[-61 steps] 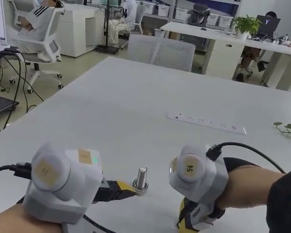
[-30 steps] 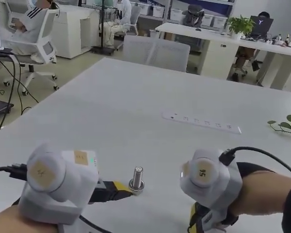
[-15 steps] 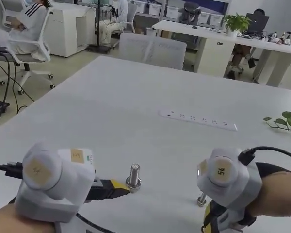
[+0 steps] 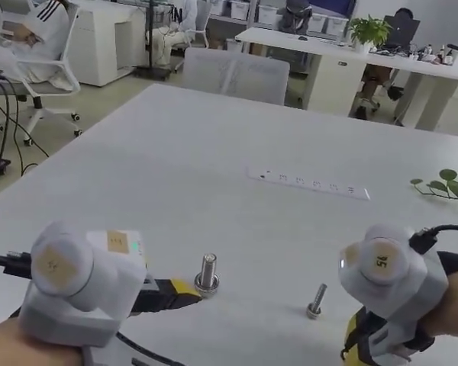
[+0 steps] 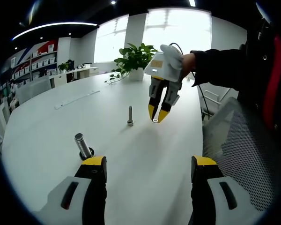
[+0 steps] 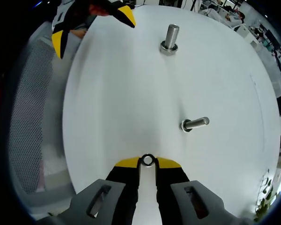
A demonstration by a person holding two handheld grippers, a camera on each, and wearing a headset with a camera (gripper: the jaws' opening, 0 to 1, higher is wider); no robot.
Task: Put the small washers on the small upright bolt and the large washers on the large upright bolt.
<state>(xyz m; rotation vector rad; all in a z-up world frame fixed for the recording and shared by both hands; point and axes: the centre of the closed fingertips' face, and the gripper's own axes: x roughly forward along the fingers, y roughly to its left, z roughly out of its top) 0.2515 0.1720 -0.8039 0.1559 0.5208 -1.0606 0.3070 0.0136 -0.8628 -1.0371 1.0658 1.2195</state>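
While the table (image 4: 237, 145) carries the large upright bolt (image 4: 207, 273) near left, beside my left gripper (image 5: 148, 161), jaws parted and empty, and the small upright bolt (image 4: 316, 300) to its right, my right gripper (image 6: 148, 164) is clenched on a washer (image 6: 148, 160) by its rim, judged light, rigid and slick.

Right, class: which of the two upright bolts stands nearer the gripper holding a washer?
The small bolt, the thinner one: it stands nearer the right gripper, which pinches a washer. The thicker large bolt stands farther, by the left gripper.
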